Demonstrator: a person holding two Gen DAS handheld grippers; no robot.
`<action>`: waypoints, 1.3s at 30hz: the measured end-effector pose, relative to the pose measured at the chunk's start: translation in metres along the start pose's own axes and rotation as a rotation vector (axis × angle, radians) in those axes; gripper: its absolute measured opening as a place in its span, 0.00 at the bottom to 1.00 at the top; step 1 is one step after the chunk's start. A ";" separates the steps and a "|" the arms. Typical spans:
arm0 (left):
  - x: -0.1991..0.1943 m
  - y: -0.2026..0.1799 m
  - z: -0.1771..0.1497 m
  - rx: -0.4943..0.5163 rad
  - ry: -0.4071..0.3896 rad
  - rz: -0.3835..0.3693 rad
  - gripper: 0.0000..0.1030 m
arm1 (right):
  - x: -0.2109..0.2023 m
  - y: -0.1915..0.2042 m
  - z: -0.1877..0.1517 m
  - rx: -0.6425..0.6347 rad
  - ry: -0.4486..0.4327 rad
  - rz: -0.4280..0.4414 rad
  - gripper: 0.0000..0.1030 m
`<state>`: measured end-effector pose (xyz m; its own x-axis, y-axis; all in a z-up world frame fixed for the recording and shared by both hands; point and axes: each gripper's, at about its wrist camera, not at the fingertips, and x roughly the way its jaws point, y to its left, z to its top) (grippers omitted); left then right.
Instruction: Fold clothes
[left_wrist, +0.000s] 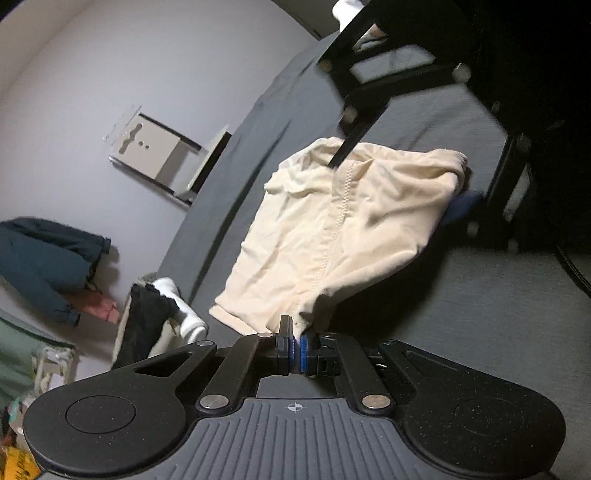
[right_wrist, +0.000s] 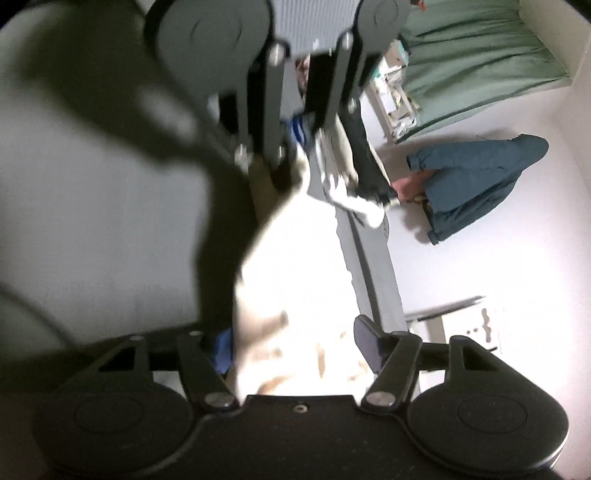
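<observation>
Two handheld grippers work a cream-coloured soft fabric garment (left_wrist: 332, 229) spread on a dark grey bed surface (left_wrist: 461, 332). The left gripper (left_wrist: 298, 349) has its blue-padded jaws pressed together on the garment's near corner, lifting that corner slightly off the bed. From those jaws the garment stretches away toward the far right, its stitched centre seam running along that long axis. At the far end the right gripper (left_wrist: 334, 162) reaches down from above, one black finger touching the garment's far edge. In its own blurred view, the right gripper (right_wrist: 295, 350) has its jaws set wide apart, with bright, overexposed cloth (right_wrist: 295, 295) lying between and over them; whether it actually has hold of the cloth I cannot tell. The left gripper is the one with a sure grip, so any fold would likely carry the near corner along the seam toward the far end. On the floor to the left stands a pale laundry basket (left_wrist: 129, 332) holding dark and white clothes (left_wrist: 166, 306). A dark blue jacket (left_wrist: 48, 258) lies against the wall.
</observation>
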<state>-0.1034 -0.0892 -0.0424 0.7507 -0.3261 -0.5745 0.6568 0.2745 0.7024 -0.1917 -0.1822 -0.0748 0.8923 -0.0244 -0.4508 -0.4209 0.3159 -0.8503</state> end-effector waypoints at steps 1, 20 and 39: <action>0.000 0.001 -0.001 -0.004 -0.001 0.000 0.03 | 0.001 0.000 -0.003 -0.006 0.009 -0.003 0.61; -0.037 -0.013 -0.004 0.001 -0.038 -0.015 0.03 | -0.009 -0.016 -0.013 -0.031 0.038 0.144 0.09; -0.073 0.027 -0.003 -0.234 -0.001 -0.212 0.03 | -0.036 -0.123 -0.006 0.344 0.059 0.593 0.09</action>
<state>-0.1405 -0.0555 0.0176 0.5950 -0.3996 -0.6973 0.7975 0.4010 0.4507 -0.1731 -0.2258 0.0445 0.5128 0.1971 -0.8356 -0.7507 0.5751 -0.3251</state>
